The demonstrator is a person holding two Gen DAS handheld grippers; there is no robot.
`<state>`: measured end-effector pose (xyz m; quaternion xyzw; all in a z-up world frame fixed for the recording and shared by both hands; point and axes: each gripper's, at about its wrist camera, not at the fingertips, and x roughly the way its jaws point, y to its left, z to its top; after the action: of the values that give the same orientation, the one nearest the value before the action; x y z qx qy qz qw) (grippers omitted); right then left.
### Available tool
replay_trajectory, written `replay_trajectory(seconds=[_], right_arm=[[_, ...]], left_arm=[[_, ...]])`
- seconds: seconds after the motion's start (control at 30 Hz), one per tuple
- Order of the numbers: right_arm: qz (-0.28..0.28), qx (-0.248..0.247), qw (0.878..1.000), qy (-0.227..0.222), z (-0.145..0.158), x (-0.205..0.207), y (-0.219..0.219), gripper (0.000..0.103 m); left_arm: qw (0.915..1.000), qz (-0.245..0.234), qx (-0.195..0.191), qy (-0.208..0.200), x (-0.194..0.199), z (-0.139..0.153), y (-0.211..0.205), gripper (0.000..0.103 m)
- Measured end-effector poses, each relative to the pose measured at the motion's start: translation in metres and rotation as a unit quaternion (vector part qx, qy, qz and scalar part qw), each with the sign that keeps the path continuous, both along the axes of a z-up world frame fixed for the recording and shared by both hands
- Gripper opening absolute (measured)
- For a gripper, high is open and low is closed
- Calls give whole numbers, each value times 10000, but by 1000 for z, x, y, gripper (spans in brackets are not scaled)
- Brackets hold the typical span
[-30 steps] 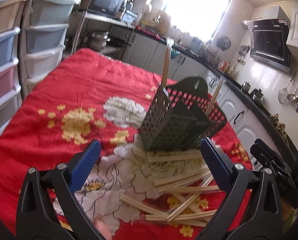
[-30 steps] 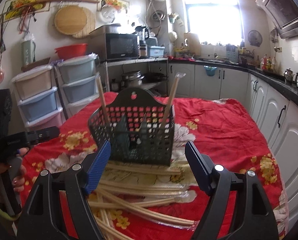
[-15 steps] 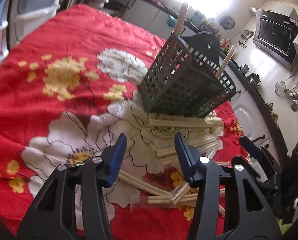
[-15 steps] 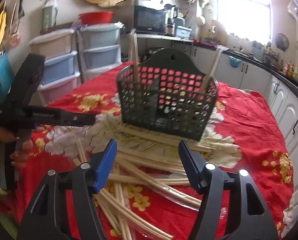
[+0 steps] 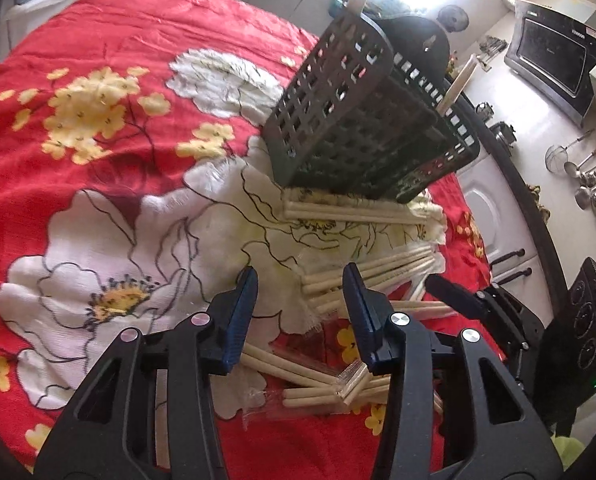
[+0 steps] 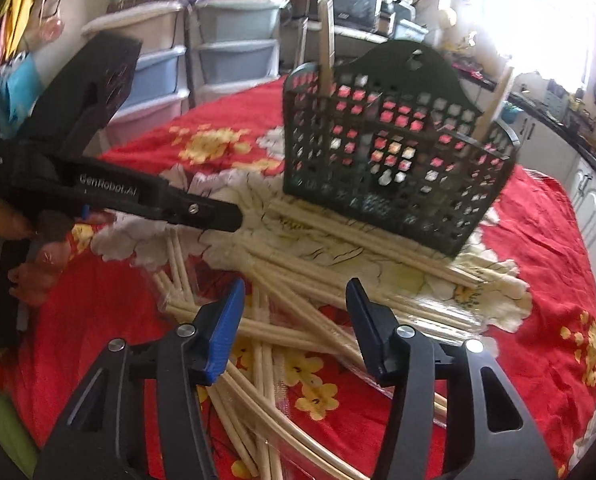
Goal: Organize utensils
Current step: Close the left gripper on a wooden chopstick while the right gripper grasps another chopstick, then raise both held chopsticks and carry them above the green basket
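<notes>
Only two pale wooden chopsticks [image 6: 325, 40] stand in the dark green plastic holey basket [image 6: 393, 160]. Many more chopsticks [image 6: 298, 300] lie in front of it. Both the left gripper [image 5: 298, 312] and right gripper [image 6: 294, 320] are half open and closing, holding nothing.

A red cloth tablecloth [image 5: 98, 40], woven and matt with printed white and yellow flowers, covers the surface. Pale, smooth wooden chopsticks [image 6: 298, 292] lie on it, several in clear, glossy plastic sleeves. The dark green utensil basket [image 6: 389, 168] is perforated plastic with a dull sheen. Each gripper's fingers [image 5: 240, 316] are matt black plastic with ribbed blue pads and shiny metal rivets.
</notes>
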<state>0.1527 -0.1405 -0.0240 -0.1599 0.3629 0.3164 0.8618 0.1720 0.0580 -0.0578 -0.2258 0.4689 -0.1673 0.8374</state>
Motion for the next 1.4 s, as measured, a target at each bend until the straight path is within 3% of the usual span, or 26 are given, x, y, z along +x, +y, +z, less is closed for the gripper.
replay_trajectory(seconds=[0.3, 0.43, 0.5, 0.63, 0.7, 0.8, 0.97, 1.2, 1.4], right_arm=[[192, -473, 9987, 50, -17, 12, 16, 44], [238, -492, 9985, 80, -19, 16, 20, 31], [268, -488, 9984, 86, -19, 17, 21, 29], [310, -479, 9984, 32, -19, 19, 23, 12], [309, -401, 9987, 35, -16, 19, 20, 9], [248, -329, 9991, -13, -11, 17, 13, 7], [117, -176, 9998, -64, -4, 19, 5, 7], [-101, 115, 9998, -155, 13, 18, -10, 6], [-379, 429, 9980, -279, 28, 20, -26, 6]], left_arm=[[9995, -106, -151, 263, 14, -10, -1, 35], [9989, -164, -276, 338, 13, -13, 1, 27], [9985, -169, -364, 370, 11, -15, 3, 26], [9982, -202, -403, 392, 9, -15, 4, 26], [9981, -227, -401, 398, 10, -15, 3, 26], [9979, -246, -409, 427, 12, -17, 3, 15], [9974, -248, -509, 440, 18, -19, 3, 6], [9973, -257, -615, 318, 21, -8, 8, 1], [9974, -148, -701, -83, 17, 16, 14, 0]])
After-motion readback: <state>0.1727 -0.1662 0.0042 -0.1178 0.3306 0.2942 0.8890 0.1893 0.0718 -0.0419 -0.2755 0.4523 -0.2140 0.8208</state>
